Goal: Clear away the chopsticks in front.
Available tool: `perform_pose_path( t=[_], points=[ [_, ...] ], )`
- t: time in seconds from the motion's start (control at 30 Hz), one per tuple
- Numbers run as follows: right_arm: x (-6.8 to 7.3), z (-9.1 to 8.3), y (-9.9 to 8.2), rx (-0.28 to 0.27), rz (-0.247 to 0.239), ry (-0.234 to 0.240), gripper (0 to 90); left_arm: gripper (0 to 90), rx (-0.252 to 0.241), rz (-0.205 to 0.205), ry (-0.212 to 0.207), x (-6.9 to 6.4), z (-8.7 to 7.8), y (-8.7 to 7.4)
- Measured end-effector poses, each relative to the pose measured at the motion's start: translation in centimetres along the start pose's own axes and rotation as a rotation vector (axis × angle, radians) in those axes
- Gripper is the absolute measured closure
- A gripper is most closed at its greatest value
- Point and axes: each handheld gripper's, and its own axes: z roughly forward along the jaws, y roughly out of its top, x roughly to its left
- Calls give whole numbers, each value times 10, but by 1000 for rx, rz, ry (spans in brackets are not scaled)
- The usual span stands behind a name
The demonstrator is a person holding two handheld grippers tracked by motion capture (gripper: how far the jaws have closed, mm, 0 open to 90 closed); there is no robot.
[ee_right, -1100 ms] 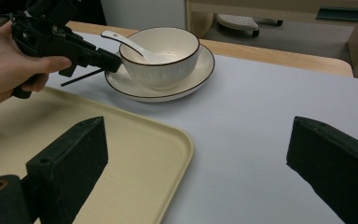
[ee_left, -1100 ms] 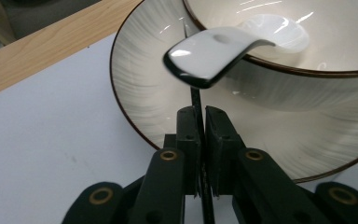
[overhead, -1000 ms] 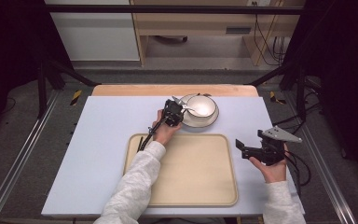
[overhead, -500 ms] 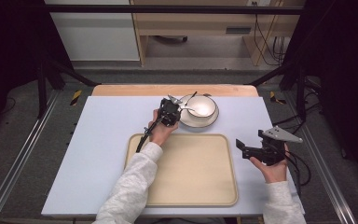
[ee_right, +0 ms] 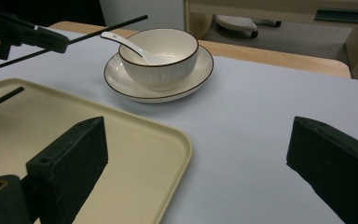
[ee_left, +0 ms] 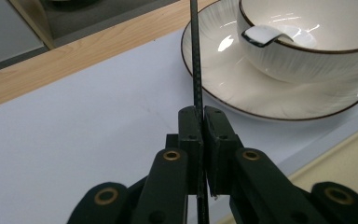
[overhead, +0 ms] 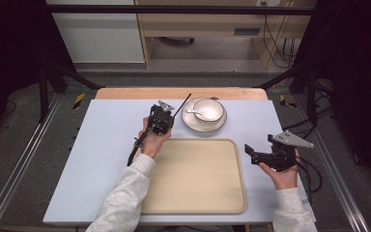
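A thin black chopstick (overhead: 182,102) is pinched in my left gripper (overhead: 170,116), held in the air left of the bowl. In the left gripper view the jaws (ee_left: 202,112) are shut on the chopstick (ee_left: 195,56), which runs up past the saucer's rim. A white bowl (overhead: 208,108) with a white spoon (overhead: 195,112) in it stands on a dark-rimmed saucer (overhead: 195,126). My right gripper (overhead: 251,153) hovers at the tray's right edge, open and holding nothing. From the right gripper view (ee_right: 196,128) the bowl (ee_right: 161,60) and the held chopstick (ee_right: 107,28) lie ahead.
A beige tray (overhead: 193,193) lies on the pale blue mat (overhead: 101,159) near the front edge. The wooden table edge (overhead: 125,93) runs behind the saucer. Dark frame legs and cables stand at both sides.
My left gripper has moved left and up, away from the bowl, taking the chopstick with it. The right gripper has stayed where it was.
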Motion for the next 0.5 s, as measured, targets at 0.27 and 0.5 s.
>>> perform_pose_path(
  t=[0.27,0.5],
  points=[
    [0,-1,0,-2,0,0,55,858,-52,-38,29,6,-36,-19],
    [1,-2,1,-7,3,0,55,858,-103,-89,41,3,-74,-41]
  ],
)
